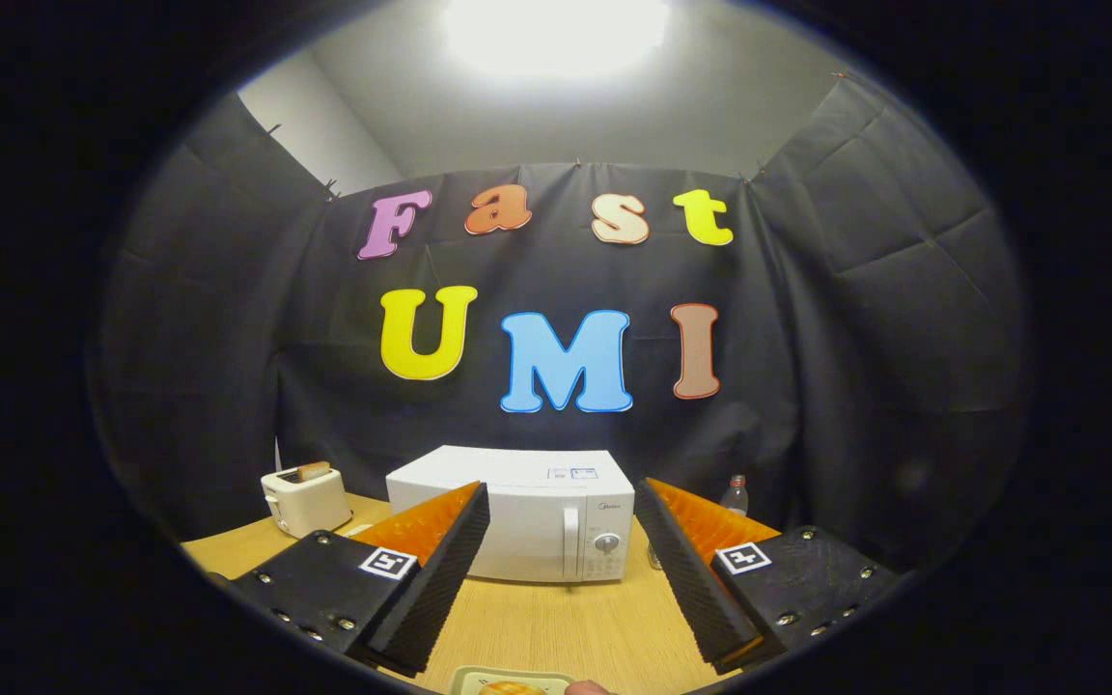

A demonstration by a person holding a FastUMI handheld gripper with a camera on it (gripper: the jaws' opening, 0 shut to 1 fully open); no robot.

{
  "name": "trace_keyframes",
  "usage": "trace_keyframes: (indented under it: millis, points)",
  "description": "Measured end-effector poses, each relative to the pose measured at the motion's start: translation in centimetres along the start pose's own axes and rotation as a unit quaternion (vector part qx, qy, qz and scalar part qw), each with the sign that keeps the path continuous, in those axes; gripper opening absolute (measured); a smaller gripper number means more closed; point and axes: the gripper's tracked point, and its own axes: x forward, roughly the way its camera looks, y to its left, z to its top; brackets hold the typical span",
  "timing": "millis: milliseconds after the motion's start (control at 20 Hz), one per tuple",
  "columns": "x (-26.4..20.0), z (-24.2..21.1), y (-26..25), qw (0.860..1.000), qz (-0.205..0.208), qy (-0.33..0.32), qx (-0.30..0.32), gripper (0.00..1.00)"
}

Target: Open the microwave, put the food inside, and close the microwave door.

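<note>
Microwave door first, that's your opening step, and it's shut right now. Left to right across the light wooden tabletop (pixel 537 618):

A small cream toaster (pixel 305 500) with a slice of toast poking out the top sits at the far left of the table, beyond your left finger. Not part of the job, ignore it.

The boxy white microwave (pixel 527 512) stands dead ahead, well beyond the fingertips and framed in the gap between them. Its front faces you. The vertical white door handle (pixel 570 541) runs up and down near the right side of the door, with the round control knob (pixel 606 542) just right of it. So the handle's long axis is upright and lies slightly right of centre between your fingers.

A clear plastic bottle (pixel 735 494) peeks up behind your right finger, beside the microwave's right end.

Your gripper (pixel 564 565) is spread wide, holding nothing, fingers apart with the microwave face showing between them.

The food: a pale plate (pixel 508 681) carrying something orange-golden, probably bread or a pastry, sits just below and nearer than the fingers, close to you. Can't tell exactly what the item is. A bit of a fingertip shows right beside that plate.

Judgement: nothing done yet. You'd go straight forward and a touch right to reach the handle; hinge is likely on the left, so the door should swing out leftward.
</note>
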Motion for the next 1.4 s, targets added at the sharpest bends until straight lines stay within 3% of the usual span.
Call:
trace_keyframes:
  millis: [550, 1400]
  points:
    - [8.8, -3.1, -0.1, 1.000, 0.024, 0.013, 0.013, 0.97]
    - [21.1, -17.0, -1.9, 0.991, 0.043, 0.122, 0.026, 0.97]
